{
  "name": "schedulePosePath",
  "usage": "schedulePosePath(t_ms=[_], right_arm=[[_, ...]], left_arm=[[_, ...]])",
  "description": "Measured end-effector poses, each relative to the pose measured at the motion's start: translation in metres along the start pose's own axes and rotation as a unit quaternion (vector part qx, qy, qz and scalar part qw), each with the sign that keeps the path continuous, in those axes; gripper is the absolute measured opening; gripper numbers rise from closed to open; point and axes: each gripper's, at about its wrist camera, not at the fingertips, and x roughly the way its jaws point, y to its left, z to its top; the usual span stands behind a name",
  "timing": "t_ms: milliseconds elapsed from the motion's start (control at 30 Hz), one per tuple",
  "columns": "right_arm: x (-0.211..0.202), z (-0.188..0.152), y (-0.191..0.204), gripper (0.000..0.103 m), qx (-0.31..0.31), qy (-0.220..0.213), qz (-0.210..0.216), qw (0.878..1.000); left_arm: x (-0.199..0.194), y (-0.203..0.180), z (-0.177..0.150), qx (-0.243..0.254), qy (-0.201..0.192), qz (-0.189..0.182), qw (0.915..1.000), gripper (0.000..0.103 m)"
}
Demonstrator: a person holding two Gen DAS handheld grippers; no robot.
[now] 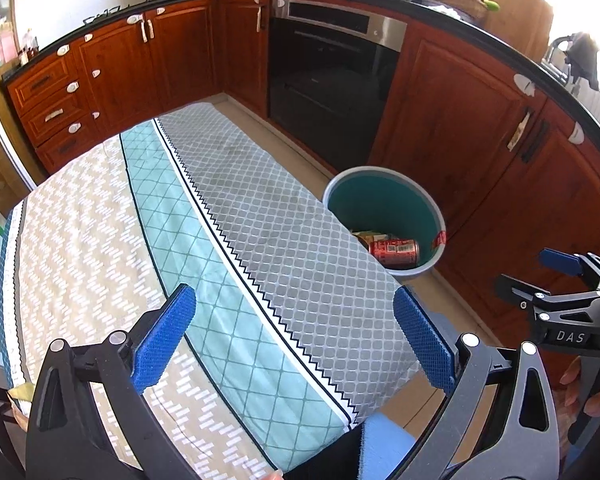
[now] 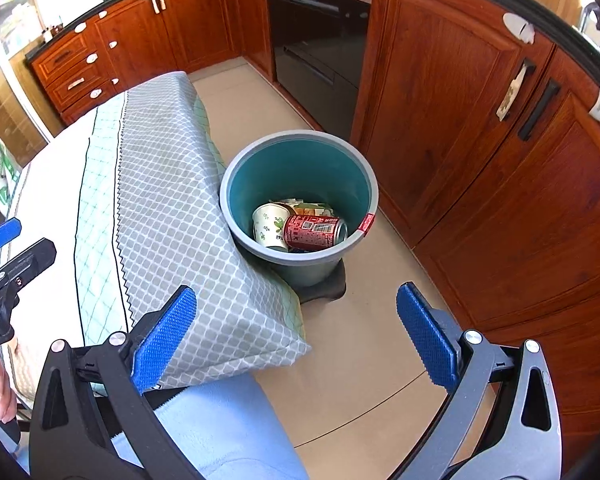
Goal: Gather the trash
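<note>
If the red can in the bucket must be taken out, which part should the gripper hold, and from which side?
Grip the red can across its round body, coming from straight above. It lies on its side on the other trash, its top end toward the bucket wall, so only the upper side is free. The paper cup beside it leaves little room there.

Home kitchen, oven (image 1: 332,76), wooden cabinets (image 2: 460,92)
</note>
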Motion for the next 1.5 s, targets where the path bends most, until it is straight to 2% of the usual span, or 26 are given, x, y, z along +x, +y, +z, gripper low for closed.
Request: schedulePosePath(t_ms=[300,600,1500], right_arm=[[-0.008,-0.008,0.01,0.096,-0.019,-0.014,-0.01,1.0],[0.002,-0.014,0.005,0.096,-0.016,0.002,-0.016,1.0],[0.019,-0.01,0.013,0.096,-0.021,0.022,-0.014,0.999]], left_arm=[[-0.005,-0.003,-0.013,-0.003,0.007,0.009,0.9999,0.099],[0.005,-0.003,-0.018,-0.005,0.021,0.014,0.9997,0.099],[0.015,0.003,-0.018,-0.021,0.031,0.027,0.9989,0.099]])
